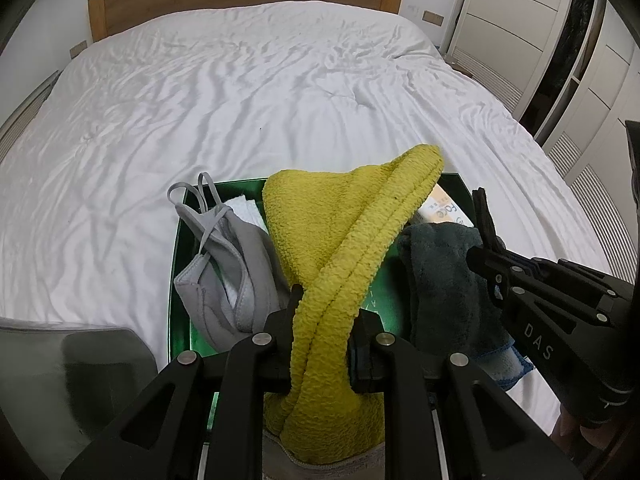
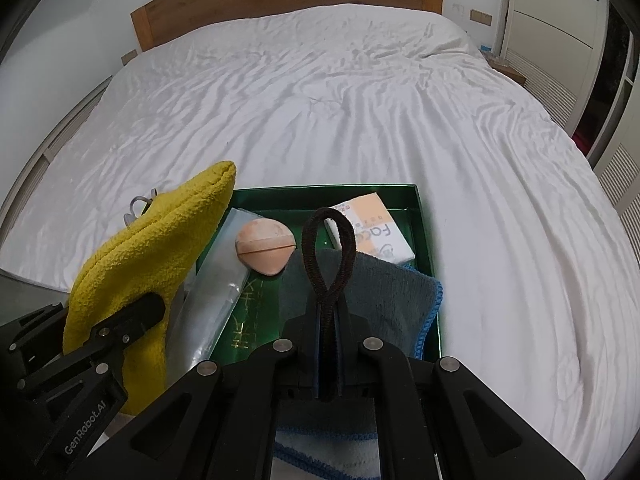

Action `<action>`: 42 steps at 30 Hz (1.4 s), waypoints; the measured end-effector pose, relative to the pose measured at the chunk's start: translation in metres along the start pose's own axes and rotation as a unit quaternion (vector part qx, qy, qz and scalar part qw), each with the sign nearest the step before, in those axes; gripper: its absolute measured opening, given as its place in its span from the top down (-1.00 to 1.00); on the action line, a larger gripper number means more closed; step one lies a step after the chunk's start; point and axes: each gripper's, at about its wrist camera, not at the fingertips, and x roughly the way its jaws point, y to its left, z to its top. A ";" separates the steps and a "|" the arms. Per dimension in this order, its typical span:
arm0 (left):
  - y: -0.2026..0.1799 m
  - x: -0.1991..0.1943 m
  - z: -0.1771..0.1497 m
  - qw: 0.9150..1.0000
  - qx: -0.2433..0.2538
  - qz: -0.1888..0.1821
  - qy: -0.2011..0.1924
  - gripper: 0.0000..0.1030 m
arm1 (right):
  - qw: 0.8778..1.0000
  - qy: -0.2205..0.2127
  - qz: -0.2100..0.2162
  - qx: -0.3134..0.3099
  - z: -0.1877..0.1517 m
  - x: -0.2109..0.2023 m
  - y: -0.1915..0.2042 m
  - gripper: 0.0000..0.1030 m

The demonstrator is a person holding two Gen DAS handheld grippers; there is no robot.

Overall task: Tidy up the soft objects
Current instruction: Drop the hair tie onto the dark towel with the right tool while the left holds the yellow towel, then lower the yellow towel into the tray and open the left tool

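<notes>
The white bed [image 2: 360,120] is carrying a green tray [image 2: 422,216] near its foot edge, already holding a grey cloth [image 2: 384,296] with blue trim, a grey face mask [image 1: 224,264] at its left edge, a tissue pack [image 2: 380,232] in its far right corner, and a peach puff [image 2: 262,250]. The left gripper [image 1: 320,336] is clenching a yellow towel [image 1: 340,240] above the tray; the right gripper [image 2: 328,344] is pinching a dark hair tie [image 2: 328,248]. Both are probably still awaiting placement.

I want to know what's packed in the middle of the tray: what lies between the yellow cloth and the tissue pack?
In the right wrist view, a clear plastic bag and a peach powder puff lie between the yellow cloth and the tissue pack.
</notes>
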 end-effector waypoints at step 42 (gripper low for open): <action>0.003 -0.008 -0.002 1.000 0.002 0.002 0.013 0.52 | 1.000 0.003 -0.016 -0.012 0.004 -0.009 0.008 -0.25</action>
